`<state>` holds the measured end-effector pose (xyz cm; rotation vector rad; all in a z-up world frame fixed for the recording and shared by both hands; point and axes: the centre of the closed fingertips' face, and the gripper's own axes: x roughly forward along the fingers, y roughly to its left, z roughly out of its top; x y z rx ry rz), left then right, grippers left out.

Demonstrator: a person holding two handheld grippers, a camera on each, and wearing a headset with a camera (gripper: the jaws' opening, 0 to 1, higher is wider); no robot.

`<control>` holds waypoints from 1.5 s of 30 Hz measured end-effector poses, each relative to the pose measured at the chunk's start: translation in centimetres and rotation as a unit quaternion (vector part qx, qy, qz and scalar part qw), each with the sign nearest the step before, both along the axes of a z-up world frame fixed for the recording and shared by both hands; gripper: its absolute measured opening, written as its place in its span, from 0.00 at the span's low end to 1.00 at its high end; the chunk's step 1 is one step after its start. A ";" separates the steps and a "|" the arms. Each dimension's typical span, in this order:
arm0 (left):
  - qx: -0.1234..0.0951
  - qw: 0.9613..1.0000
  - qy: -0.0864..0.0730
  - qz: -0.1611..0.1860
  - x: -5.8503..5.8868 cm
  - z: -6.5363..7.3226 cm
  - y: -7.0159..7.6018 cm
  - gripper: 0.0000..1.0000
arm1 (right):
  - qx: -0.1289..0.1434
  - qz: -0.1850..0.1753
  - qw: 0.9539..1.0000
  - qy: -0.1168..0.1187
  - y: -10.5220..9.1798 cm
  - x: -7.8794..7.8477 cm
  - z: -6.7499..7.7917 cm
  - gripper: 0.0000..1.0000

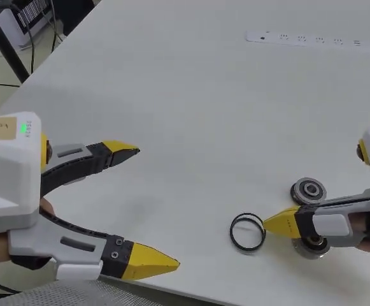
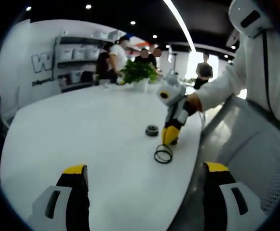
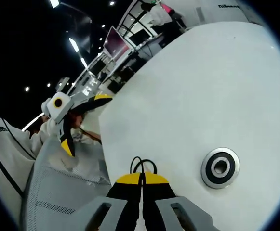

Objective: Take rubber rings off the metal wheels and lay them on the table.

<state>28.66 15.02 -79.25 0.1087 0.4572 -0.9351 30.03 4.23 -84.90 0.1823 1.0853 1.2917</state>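
logging: black rubber ring (image 1: 232, 231) lies flat on the table (image 1: 191, 95) at lower right, right tongs (image 1: 267, 223) closed, tips touching it, left tongs (image 1: 156, 206) spread wide, empty; whether the metal wheel (image 1: 308, 190) beside it and second wheel (image 1: 312, 245) under those tongs still carry rings, cannot tell.

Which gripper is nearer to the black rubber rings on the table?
Right. The right gripper, jaws shut, has its tip beside the rubber rings; the left gripper, open, is far off to their left.
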 end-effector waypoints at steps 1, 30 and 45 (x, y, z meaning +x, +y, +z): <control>-0.001 1.000 0.001 0.000 0.0 0.0 0.0 1.00 | 0.000 -0.001 1.000 0.000 0.0 0.0 0.0 0.00; 0.002 1.000 0.021 0.004 -0.2 -0.6 0.2 0.98 | -0.017 0.005 1.000 -0.001 0.0 0.1 -0.8 0.00; 0.005 1.000 0.020 0.003 -0.1 -0.7 0.2 0.98 | -0.043 0.022 0.998 -0.028 -0.1 0.2 -1.1 0.00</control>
